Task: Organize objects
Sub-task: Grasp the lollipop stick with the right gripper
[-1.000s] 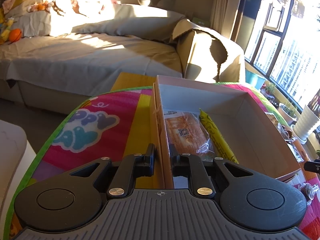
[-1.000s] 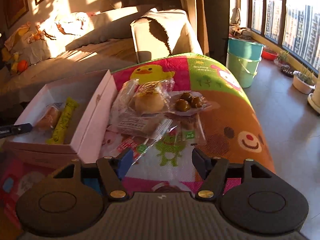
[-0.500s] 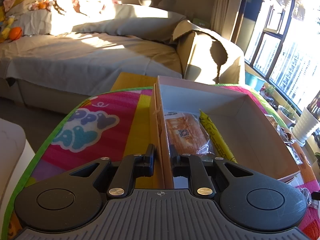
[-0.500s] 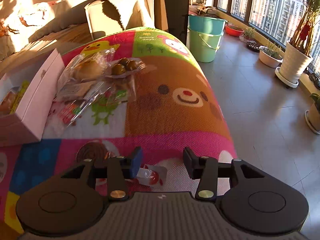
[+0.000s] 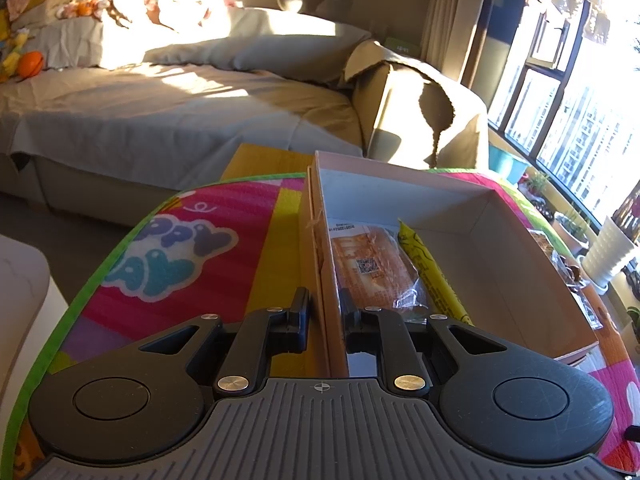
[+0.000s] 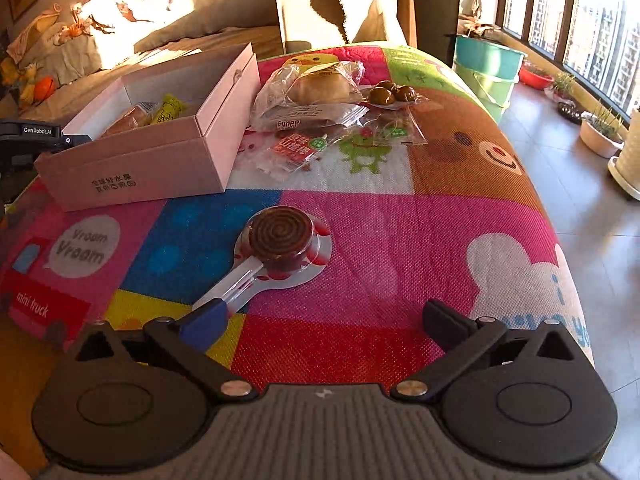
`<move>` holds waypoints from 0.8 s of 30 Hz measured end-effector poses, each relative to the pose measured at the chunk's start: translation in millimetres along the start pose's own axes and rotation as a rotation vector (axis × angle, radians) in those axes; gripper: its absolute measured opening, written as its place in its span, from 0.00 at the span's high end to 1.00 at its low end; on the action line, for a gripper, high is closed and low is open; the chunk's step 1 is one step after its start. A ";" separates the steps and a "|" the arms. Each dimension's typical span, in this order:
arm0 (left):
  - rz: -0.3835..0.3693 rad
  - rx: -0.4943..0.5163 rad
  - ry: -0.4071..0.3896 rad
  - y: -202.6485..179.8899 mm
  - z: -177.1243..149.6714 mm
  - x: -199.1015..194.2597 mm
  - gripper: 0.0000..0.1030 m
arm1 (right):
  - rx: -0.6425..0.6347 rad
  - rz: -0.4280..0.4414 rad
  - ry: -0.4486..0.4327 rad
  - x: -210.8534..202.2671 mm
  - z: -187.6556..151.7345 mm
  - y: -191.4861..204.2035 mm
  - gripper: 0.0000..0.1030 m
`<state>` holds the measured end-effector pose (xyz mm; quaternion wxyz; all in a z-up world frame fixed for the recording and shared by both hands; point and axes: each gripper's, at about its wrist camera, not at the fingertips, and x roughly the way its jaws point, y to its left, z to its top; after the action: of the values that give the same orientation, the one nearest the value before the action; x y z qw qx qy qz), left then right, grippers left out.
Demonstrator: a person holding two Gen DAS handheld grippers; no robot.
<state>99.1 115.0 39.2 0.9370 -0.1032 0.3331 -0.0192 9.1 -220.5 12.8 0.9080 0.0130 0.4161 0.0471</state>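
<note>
My left gripper is shut on the left wall of the pink cardboard box, which stands on the colourful mat. Inside the box lie a wrapped orange bread and a yellow stick pack. In the right wrist view the box is at the left. My right gripper is open and empty above the mat. A packaged brown spiral lollipop lies just ahead of its left finger. Further back lie a wrapped bun, brown balls in a bag and a red snack pack.
The mat covers a low table; its right edge drops to the tiled floor. A grey sofa stands behind. A teal bucket and plant pots stand by the windows at the right.
My right gripper pulled back from the mat, opened wider and turned left toward the box; the lollipop now lies in full view ahead. The left gripper keeps its hold on the box wall.
</note>
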 end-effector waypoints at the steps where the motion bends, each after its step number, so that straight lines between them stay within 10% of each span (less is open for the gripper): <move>1: 0.000 0.000 0.000 0.4 -0.2 -0.2 0.83 | -0.001 -0.009 -0.010 0.3 -1.8 1.2 0.00; 9: -0.001 0.000 0.000 0.4 -0.2 -0.2 0.83 | -0.024 0.045 0.084 5.1 14.4 -6.6 0.00; 16: 0.005 0.003 0.000 -1.0 -0.8 0.5 0.83 | 0.034 0.104 -0.028 -8.1 19.9 8.7 0.01; 24: 0.003 0.006 0.003 0.1 -1.2 -0.4 0.83 | -0.147 0.014 -0.032 7.4 12.8 45.4 0.20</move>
<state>98.1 114.9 38.5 0.9369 -0.0999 0.3345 -0.0191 20.2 -174.3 18.4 0.9127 -0.0498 0.3968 0.0834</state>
